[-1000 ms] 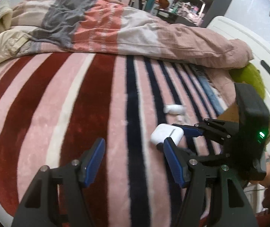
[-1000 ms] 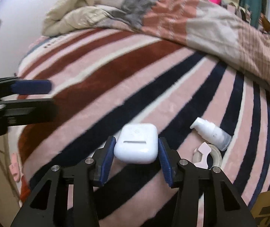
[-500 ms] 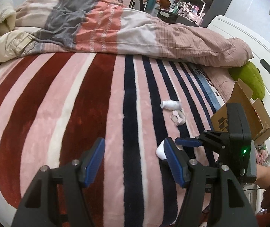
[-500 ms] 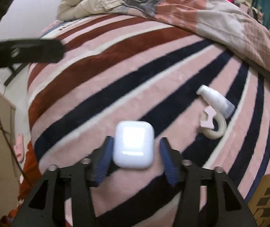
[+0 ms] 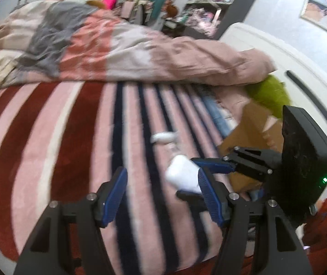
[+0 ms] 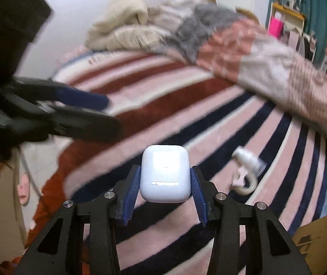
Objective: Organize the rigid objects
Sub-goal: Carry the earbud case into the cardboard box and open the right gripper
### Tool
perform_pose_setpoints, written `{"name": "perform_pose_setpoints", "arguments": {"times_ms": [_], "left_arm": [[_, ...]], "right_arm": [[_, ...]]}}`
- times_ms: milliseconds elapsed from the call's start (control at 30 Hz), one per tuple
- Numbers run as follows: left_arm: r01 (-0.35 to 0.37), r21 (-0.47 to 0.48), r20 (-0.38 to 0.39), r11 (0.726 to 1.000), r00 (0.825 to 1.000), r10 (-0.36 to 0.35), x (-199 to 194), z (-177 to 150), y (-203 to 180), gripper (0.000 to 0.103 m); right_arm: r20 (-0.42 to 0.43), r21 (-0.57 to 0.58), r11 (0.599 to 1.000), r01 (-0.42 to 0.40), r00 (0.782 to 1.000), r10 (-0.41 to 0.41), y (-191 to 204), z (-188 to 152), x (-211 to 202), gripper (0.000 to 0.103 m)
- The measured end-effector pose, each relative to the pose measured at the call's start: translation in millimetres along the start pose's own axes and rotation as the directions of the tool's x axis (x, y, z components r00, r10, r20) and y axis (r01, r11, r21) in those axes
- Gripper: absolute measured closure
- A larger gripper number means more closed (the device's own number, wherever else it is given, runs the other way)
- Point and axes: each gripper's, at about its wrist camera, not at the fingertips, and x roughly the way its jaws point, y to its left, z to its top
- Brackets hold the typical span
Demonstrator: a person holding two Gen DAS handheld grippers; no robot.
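My right gripper (image 6: pixel 165 181) is shut on a white earbud case (image 6: pixel 165 174) and holds it above the striped blanket (image 6: pixel 186 119). The case also shows in the left wrist view (image 5: pixel 181 175), between the right gripper's blue pads (image 5: pixel 214 165). My left gripper (image 5: pixel 161 194) is open and empty above the blanket (image 5: pixel 48 137). It shows blurred in the right wrist view (image 6: pixel 81 105) at the left. A small white pump bottle (image 6: pixel 249 159) and a cream tape roll (image 6: pixel 246 184) lie on the blanket to the right of the case. The bottle also shows in the left wrist view (image 5: pixel 163 137).
A brown cardboard box (image 5: pixel 250 133) stands at the bed's right edge, its corner also in the right wrist view (image 6: pixel 317 247). A crumpled quilt (image 5: pixel 117 45) lies across the far side. A green pillow (image 5: pixel 269 96) and a white headboard (image 5: pixel 289 68) are at the right.
My right gripper has lifted the earbud case higher off the blanket and tilted it upright. The left gripper has swung closer to the right one. Both views have shifted and blurred.
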Motion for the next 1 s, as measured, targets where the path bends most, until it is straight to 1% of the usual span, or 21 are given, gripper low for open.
{"name": "perform_pose_setpoints", "arguments": {"times_ms": [33, 67, 100, 167, 200, 267, 333, 400, 500, 600, 667, 700, 733, 800, 867, 933, 1000], "left_arm": [[0.036, 0.011, 0.008, 0.999, 0.999, -0.036, 1, 6, -10, 0.044], [0.054, 0.022, 0.013, 0.998, 0.998, -0.054, 1, 11, -17, 0.049], [0.077, 0.042, 0.016, 0.996, 0.997, -0.078, 3, 17, -29, 0.052], [0.119, 0.072, 0.009, 0.990, 0.993, -0.120, 8, 29, -48, 0.061], [0.142, 0.091, 0.000, 0.986, 0.990, -0.143, 13, 38, -62, 0.063], [0.173, 0.132, -0.020, 0.976, 0.985, -0.172, 22, 51, -85, 0.073], [0.199, 0.170, -0.029, 0.965, 0.980, -0.196, 34, 64, -109, 0.074], [0.226, 0.188, -0.052, 0.956, 0.974, -0.220, 48, 75, -127, 0.074], [0.269, 0.222, -0.107, 0.937, 0.962, -0.250, 76, 89, -160, 0.074], [0.294, 0.253, -0.173, 0.922, 0.951, -0.256, 107, 96, -190, 0.074], [0.307, 0.270, -0.235, 0.913, 0.940, -0.247, 129, 96, -207, 0.074], [0.311, 0.283, -0.263, 0.907, 0.935, -0.238, 137, 94, -214, 0.074], [0.313, 0.290, -0.281, 0.905, 0.931, -0.232, 143, 91, -218, 0.074], [0.317, 0.296, -0.326, 0.901, 0.920, -0.217, 159, 86, -225, 0.074], [0.313, 0.296, -0.349, 0.902, 0.915, -0.203, 168, 85, -228, 0.074], [0.302, 0.300, -0.366, 0.905, 0.912, -0.184, 174, 84, -229, 0.074], [0.281, 0.310, -0.362, 0.908, 0.918, -0.160, 173, 84, -228, 0.071]], "right_arm": [[0.023, -0.004, 1.000, -0.006, 1.000, 0.006, 0, 2, -10, 0.064], [0.049, -0.008, 1.000, -0.010, 0.999, 0.010, -1, 4, -23, 0.064], [0.072, -0.008, 1.000, -0.011, 0.997, 0.011, -3, 6, -33, 0.064], [0.124, 0.000, 1.000, -0.009, 0.992, 0.009, -9, 8, -57, 0.064], [0.142, 0.010, 1.000, -0.008, 0.990, 0.007, -14, 8, -66, 0.064], [0.179, 0.037, 0.999, -0.006, 0.984, -0.001, -28, 5, -86, 0.064], [0.217, 0.060, 0.998, 0.019, 0.976, -0.032, -45, 0, -106, 0.064], [0.233, 0.086, 0.995, 0.051, 0.970, -0.070, -60, -6, -120, 0.064], [0.236, 0.143, 0.986, 0.090, 0.964, -0.122, -90, -17, -139, 0.064], [0.204, 0.198, 0.971, 0.132, 0.964, -0.173, -119, -32, -153, 0.064], [0.150, 0.232, 0.959, 0.163, 0.968, -0.201, -139, -42, -158, 0.064], [0.125, 0.249, 0.954, 0.168, 0.971, -0.204, -147, -46, -158, 0.064], [0.082, 0.273, 0.948, 0.164, 0.978, -0.193, -158, -51, -158, 0.064], [0.020, 0.312, 0.940, 0.139, 0.988, -0.153, -172, -59, -155, 0.064], [-0.051, 0.326, 0.935, 0.143, 0.990, -0.133, -180, -65, -148, 0.064], [-0.108, 0.321, 0.931, 0.175, 0.983, -0.148, -185, -69, -143, 0.064], [-0.148, 0.316, 0.929, 0.193, 0.977, -0.152, -185, -73, -141, 0.063]]}}
